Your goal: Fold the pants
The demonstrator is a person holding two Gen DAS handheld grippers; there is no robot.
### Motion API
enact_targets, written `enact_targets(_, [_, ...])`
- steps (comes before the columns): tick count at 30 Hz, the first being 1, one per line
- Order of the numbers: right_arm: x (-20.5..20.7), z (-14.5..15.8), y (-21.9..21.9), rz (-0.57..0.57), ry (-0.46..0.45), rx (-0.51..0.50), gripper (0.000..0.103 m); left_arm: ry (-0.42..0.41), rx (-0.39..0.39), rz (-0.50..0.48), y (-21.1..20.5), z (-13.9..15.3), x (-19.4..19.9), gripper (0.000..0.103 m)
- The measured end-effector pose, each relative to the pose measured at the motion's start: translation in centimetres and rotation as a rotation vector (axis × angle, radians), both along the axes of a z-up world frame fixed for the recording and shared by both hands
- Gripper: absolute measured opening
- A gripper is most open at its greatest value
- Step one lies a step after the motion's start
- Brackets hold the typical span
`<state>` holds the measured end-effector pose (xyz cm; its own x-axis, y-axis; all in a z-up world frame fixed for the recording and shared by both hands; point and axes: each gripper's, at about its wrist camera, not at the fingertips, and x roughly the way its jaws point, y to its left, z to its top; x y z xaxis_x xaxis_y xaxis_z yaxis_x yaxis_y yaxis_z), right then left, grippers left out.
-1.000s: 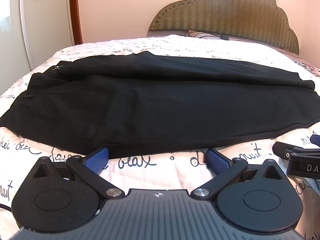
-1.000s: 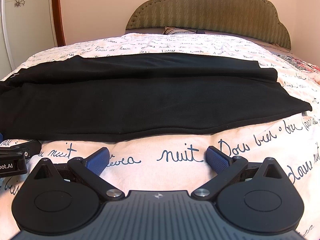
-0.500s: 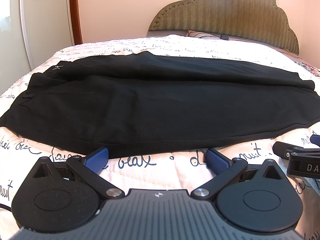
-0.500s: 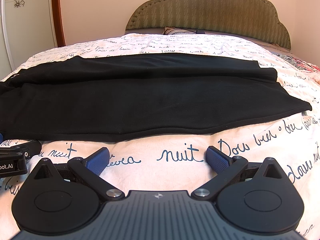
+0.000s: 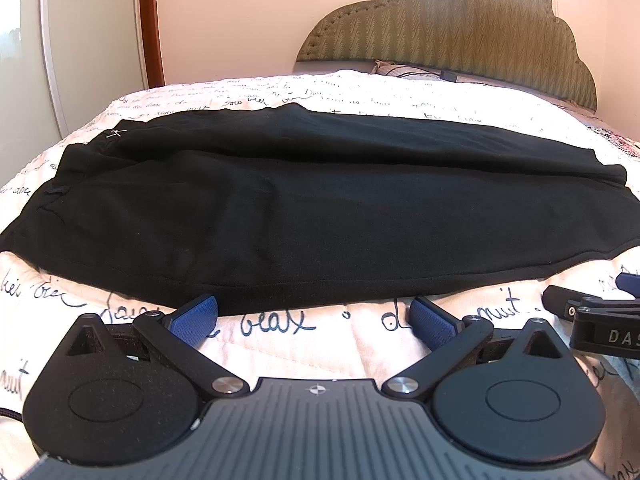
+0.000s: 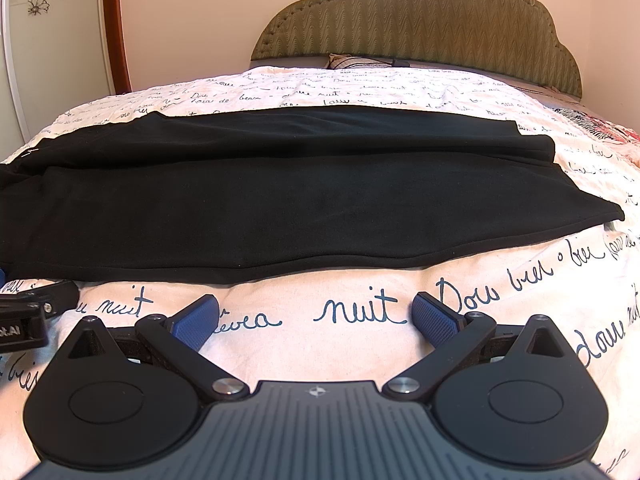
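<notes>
Black pants (image 5: pixel 320 216) lie flat across the bed, one leg folded over the other, waist at the left and hems (image 6: pixel 580 200) at the right. My left gripper (image 5: pixel 314 318) is open, resting on the quilt just short of the pants' near edge, with nothing between its blue pads (image 5: pixel 194 318). My right gripper (image 6: pixel 316 320) is open too, a little back from the near edge of the pants (image 6: pixel 300 208) and nearer the hem end. Each gripper shows at the side of the other's view: the right gripper (image 5: pixel 592 320) and the left gripper (image 6: pixel 28 316).
The white quilt (image 6: pixel 360 312) with dark blue script covers the bed. A green padded headboard (image 5: pixel 460 28) and a pillow (image 5: pixel 400 68) stand at the far end. A white wardrobe door (image 5: pixel 24 60) and a wooden frame (image 5: pixel 150 20) are at the left.
</notes>
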<state>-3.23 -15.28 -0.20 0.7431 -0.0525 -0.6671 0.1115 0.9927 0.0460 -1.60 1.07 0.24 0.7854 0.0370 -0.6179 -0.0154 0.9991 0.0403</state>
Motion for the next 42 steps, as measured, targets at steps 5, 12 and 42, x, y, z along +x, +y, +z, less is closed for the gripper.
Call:
enact_targets(5, [0.0, 0.0, 0.0, -0.001, 0.0, 0.003, 0.103, -0.011, -0.066, -0.108, 3.5, 3.3, 1.2, 0.096])
enact_targets(12, [0.0, 0.0, 0.1, -0.003, 0.0, 0.003, 0.103, -0.192, -0.137, -0.046, 16.1, 10.8, 8.2, 0.102])
enact_targets(42, [0.6, -0.2, 0.2, -0.016, 0.001, -0.002, 0.103, 0.186, -0.623, -0.092, 35.8, 1.8, 31.6, 0.046])
